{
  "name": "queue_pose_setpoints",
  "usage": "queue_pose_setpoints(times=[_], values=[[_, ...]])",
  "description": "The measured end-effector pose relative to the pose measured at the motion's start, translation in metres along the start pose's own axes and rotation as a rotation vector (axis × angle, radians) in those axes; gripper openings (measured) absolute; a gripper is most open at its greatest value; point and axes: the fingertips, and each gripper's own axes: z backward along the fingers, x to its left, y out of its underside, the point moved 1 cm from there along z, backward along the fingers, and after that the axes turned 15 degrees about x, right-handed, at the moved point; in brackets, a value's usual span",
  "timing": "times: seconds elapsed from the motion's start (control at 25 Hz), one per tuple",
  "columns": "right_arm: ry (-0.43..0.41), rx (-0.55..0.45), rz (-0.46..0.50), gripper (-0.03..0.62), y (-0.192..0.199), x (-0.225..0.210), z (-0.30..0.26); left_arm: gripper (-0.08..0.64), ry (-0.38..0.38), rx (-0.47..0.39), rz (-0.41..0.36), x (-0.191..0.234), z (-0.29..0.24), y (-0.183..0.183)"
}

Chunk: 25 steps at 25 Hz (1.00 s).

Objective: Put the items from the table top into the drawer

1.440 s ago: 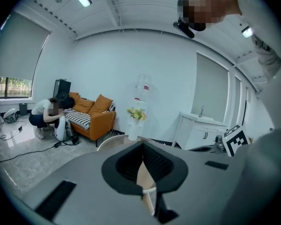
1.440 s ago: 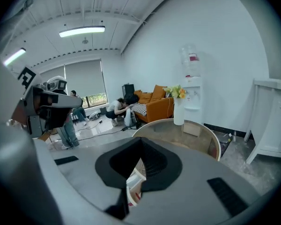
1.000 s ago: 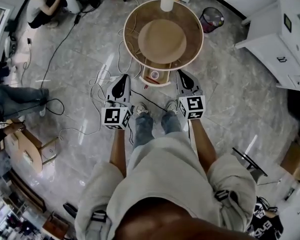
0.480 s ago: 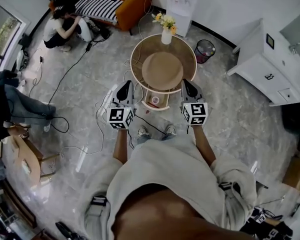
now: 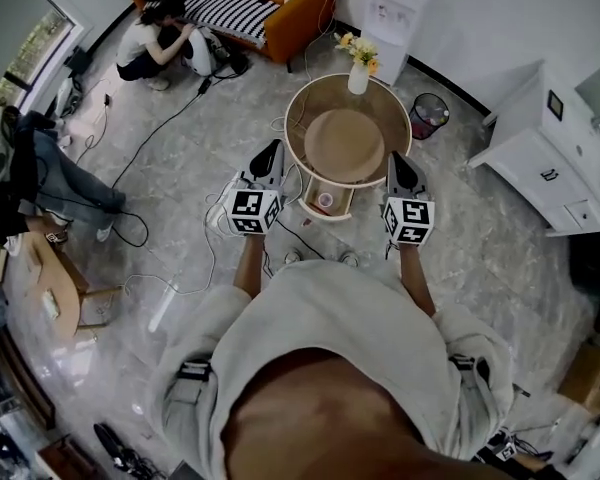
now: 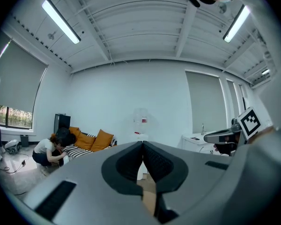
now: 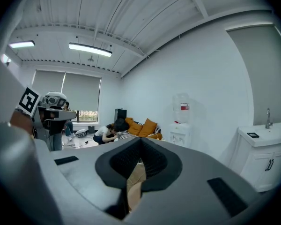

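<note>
The left gripper (image 5: pixel 271 150) has its fingers (image 6: pixel 131 161) pressed together with nothing between them. The right gripper (image 5: pixel 396 160) is the same, its fingers (image 7: pixel 152 159) shut tight and empty. In the head view the two are held out in front of the person, one on each side of the round surface (image 5: pixel 320 98). The left one shows just beside the near-left rim and the right one just beside the near-right rim.

The things to be stowed lie clear of both pairs of fingers. A wide tan hat (image 5: pixel 345 146) sits in the middle of the surface. A white vase of flowers (image 5: pixel 358 73) stands at the far edge, well apart from either gripper. Under the near edge the drawer (image 5: pixel 340 206) is pulled open toward the person, and it lies between the two grippers. A small round item (image 5: pixel 324 200) rests inside it (too small to name).

Each gripper view looks level across the room rather than down at the surface. Past the closed tips are an orange sofa (image 6: pixel 91 140), a water dispenser (image 7: pixel 181 121) and a person crouching on the floor (image 5: pixel 158 36). A dark waste bin (image 5: pixel 429 115) stands on the floor beyond the surface on the right.
</note>
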Motion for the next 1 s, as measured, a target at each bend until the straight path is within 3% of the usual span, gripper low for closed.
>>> queue_pose_setpoints(times=[0.36,1.0], values=[[0.014,-0.005,-0.011,0.023,-0.007,-0.001,-0.006,0.015,-0.021,-0.03,0.002,0.018,0.004,-0.016],[0.028,0.01,-0.003,0.023,-0.01,-0.009,-0.018,0.015,-0.003,-0.007,-0.003,0.016,-0.011,-0.012]])
